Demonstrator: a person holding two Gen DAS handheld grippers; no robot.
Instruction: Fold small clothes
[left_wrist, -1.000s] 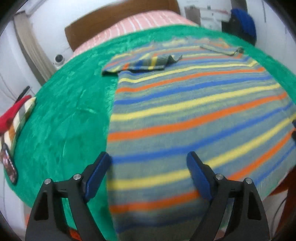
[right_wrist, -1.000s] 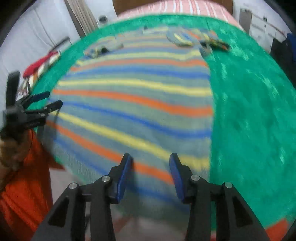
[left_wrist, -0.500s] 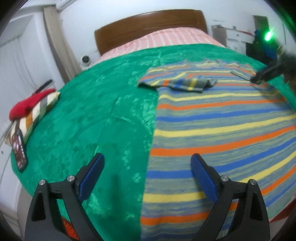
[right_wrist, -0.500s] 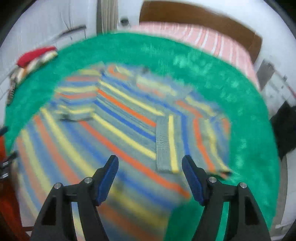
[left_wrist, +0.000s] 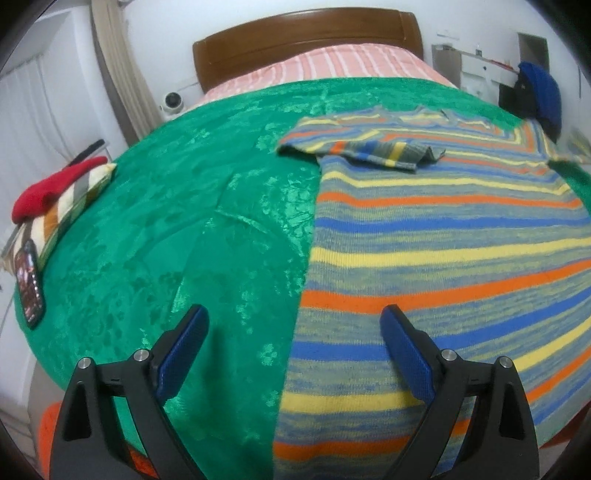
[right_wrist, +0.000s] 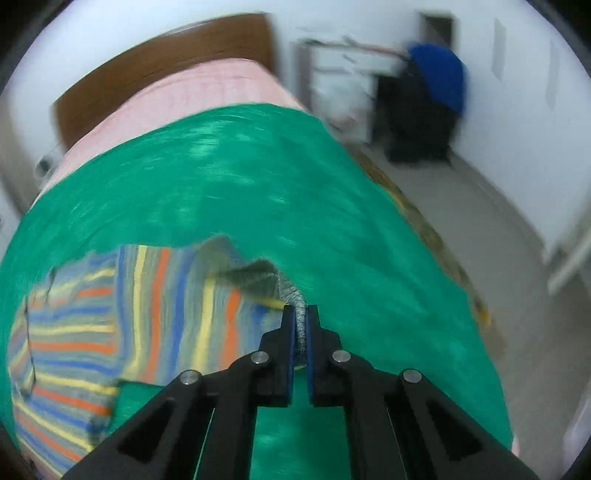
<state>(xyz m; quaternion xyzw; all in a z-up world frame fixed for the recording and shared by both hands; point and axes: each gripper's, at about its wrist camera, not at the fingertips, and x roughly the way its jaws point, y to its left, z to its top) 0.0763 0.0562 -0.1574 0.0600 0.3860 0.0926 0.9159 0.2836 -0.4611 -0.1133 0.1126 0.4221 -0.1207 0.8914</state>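
A striped sweater (left_wrist: 443, 243) in grey, blue, yellow and orange lies flat on the green blanket (left_wrist: 184, 221) of a bed. Its left sleeve (left_wrist: 369, 151) is folded across the chest. My left gripper (left_wrist: 295, 350) is open and empty, hovering over the sweater's left edge near the hem. In the right wrist view my right gripper (right_wrist: 301, 325) is shut on the grey cuff of the right sleeve (right_wrist: 291, 291) and holds it lifted, with the sweater's body (right_wrist: 92, 332) to its left.
A red item on folded striped cloth (left_wrist: 59, 195) and a phone (left_wrist: 29, 284) lie at the bed's left edge. A wooden headboard (left_wrist: 306, 40) and pink striped sheet (left_wrist: 332, 66) are at the far end. A dark bag with blue cloth (right_wrist: 432, 99) stands by the wall.
My right gripper moved from the hem up to the right sleeve and closed on its cuff. My left gripper shifted left, staying open.
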